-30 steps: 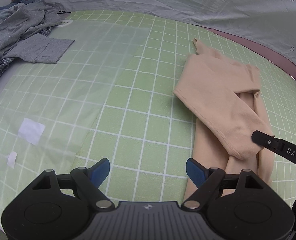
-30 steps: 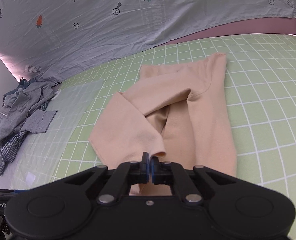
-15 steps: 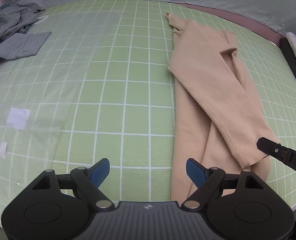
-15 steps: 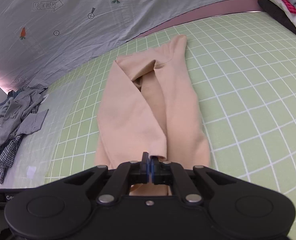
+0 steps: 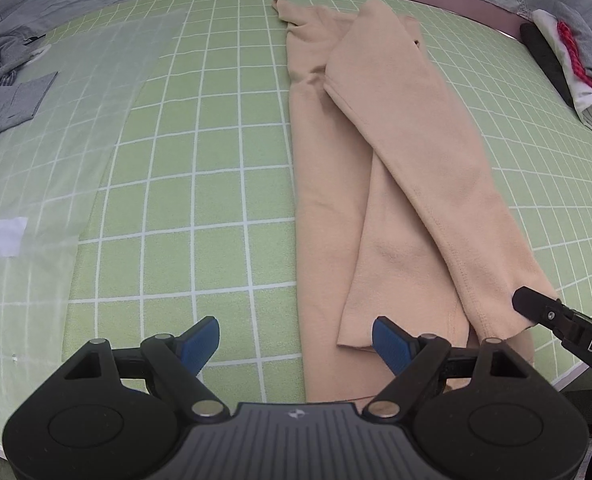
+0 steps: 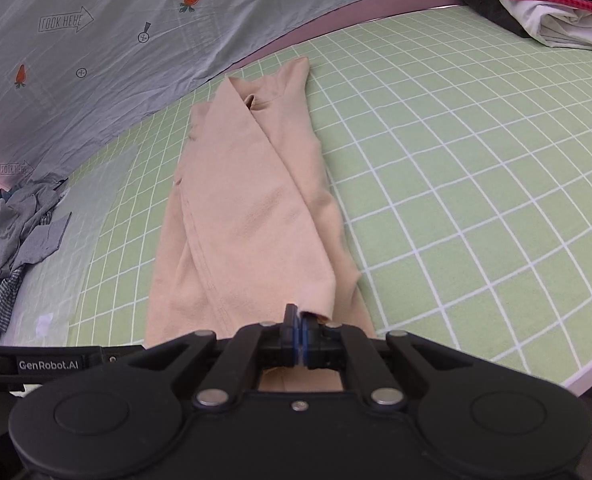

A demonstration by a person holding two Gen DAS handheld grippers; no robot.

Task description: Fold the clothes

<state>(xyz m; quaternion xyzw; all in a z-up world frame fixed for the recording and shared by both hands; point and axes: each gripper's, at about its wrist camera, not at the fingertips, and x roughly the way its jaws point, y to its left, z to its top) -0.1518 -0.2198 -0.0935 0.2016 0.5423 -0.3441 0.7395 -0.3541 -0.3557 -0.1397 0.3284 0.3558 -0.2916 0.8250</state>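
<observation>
Right wrist view, surface: your green gridded surface [image 6: 476,168] fills most of the frame, with a grey printed sheet [image 6: 136,40] hanging behind it.
Beige garment: you have the beige garment [image 6: 248,208] lying lengthwise down the middle of the surface, one sleeve folded diagonally across the body.
Grey clothes heap: a crumpled grey clothes heap [image 6: 12,232] sits at your far left edge, well apart from the garment.
Folded stack: a folded stack [image 6: 544,4] rests at your far right corner.
Right gripper: your right gripper [image 6: 297,330] is pressed together on the sleeve cuff at the near end of the garment.
Left gripper: your left gripper [image 5: 296,338] is spread wide and holds nothing, hovering over the garment's near left edge.
</observation>
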